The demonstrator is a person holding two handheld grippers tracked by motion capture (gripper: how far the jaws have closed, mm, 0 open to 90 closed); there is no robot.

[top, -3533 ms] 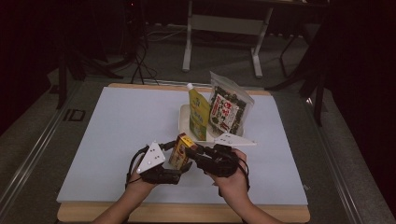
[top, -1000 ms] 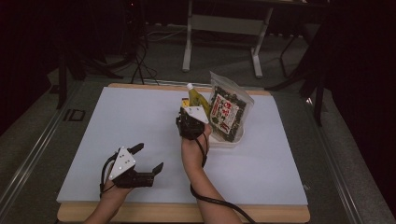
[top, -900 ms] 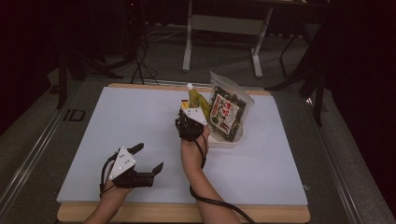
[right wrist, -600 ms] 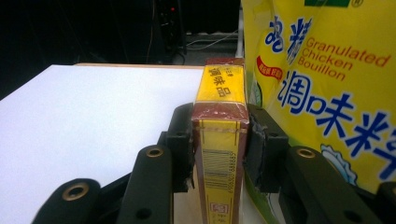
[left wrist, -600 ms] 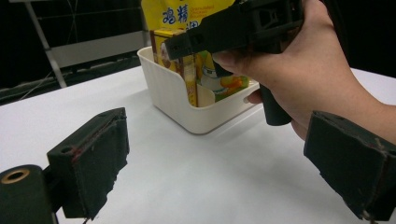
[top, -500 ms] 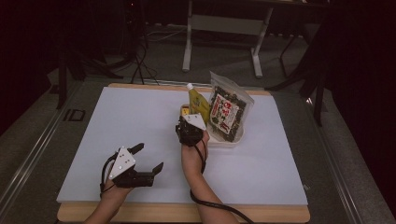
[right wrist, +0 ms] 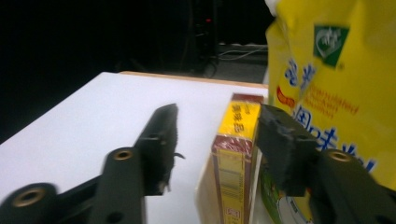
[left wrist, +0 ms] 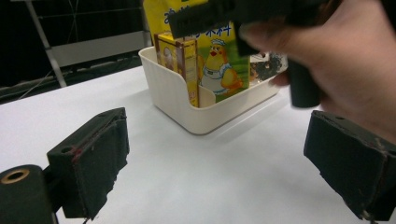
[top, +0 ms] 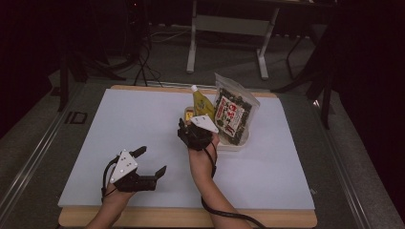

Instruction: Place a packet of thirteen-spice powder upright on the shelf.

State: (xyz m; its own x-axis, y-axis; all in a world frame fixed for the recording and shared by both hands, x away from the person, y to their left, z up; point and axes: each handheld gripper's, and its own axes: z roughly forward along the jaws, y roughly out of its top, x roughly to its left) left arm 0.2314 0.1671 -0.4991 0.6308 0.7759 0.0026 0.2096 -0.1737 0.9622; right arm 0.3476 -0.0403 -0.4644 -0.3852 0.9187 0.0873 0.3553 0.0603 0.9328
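A small yellow and maroon box (right wrist: 233,154) stands upright at the near left end of a cream tray (left wrist: 177,105). It stands between the jaws of my right gripper (right wrist: 219,121), which have just been opening. The left jaw is well clear of the box and the right jaw is close beside it. In the high view my right gripper (top: 187,129) sits just in front of the box (top: 189,114). My left gripper (top: 153,160) rests open near the table's front left, nothing between its jaws (left wrist: 224,158).
Also in the tray (top: 234,145) are a tall yellow pouch (top: 203,102) with a white cap and a clear bag of dark snacks (top: 234,114). The white board (top: 119,119) covers the table. A metal stand (top: 229,28) is behind the table.
The box, held low between both grippers at the front earlier, now stands in the tray. The right gripper has drawn back a little toward me with its jaws spread. The left gripper kept still.
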